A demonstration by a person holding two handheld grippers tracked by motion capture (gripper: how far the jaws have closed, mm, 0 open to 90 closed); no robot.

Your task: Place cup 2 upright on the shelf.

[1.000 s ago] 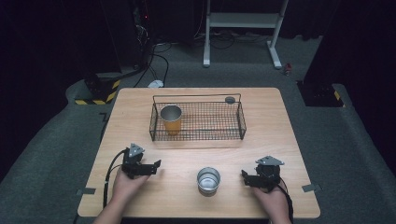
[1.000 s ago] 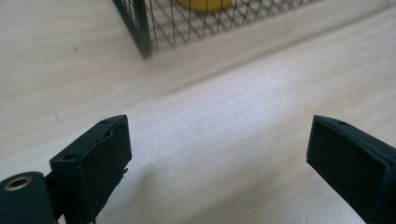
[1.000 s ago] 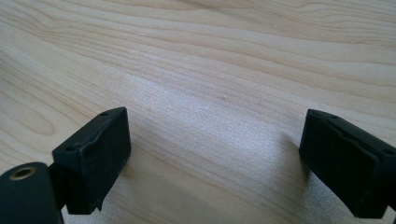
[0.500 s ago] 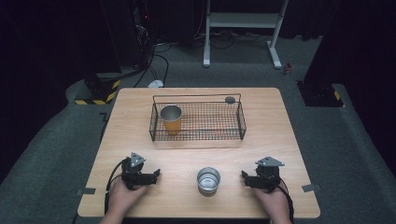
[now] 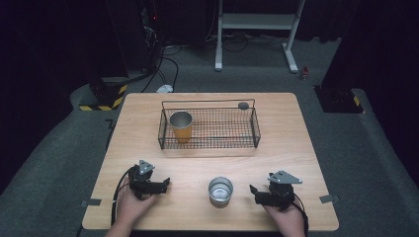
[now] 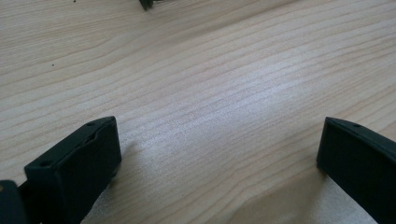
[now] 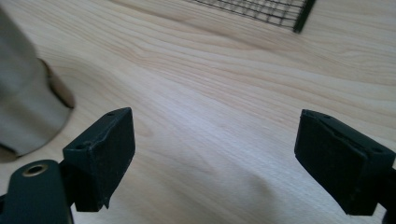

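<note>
A silver cup (image 5: 220,191) stands upright near the table's front edge, between the two grippers. My left gripper (image 5: 166,183) lies to its left and points right toward it. Its jaws have just been opening and now stand wide over bare wood (image 6: 219,158), with nothing between them. My right gripper (image 5: 254,191) sits just right of the cup and points left. It is open and empty (image 7: 215,158), and the cup's wall (image 7: 25,116) shows blurred beside its left jaw. Neither gripper touches the cup.
A black wire basket (image 5: 255,129) stands across the middle of the table with a gold cup (image 5: 181,126) upright in its left end. A small dark round piece (image 5: 243,105) sits at its back right rim. The basket's corner (image 7: 299,16) shows far ahead.
The left gripper has slid a little toward the front edge and its jaws have spread. The right gripper has edged slightly toward the silver cup. Cups and basket have not moved.
</note>
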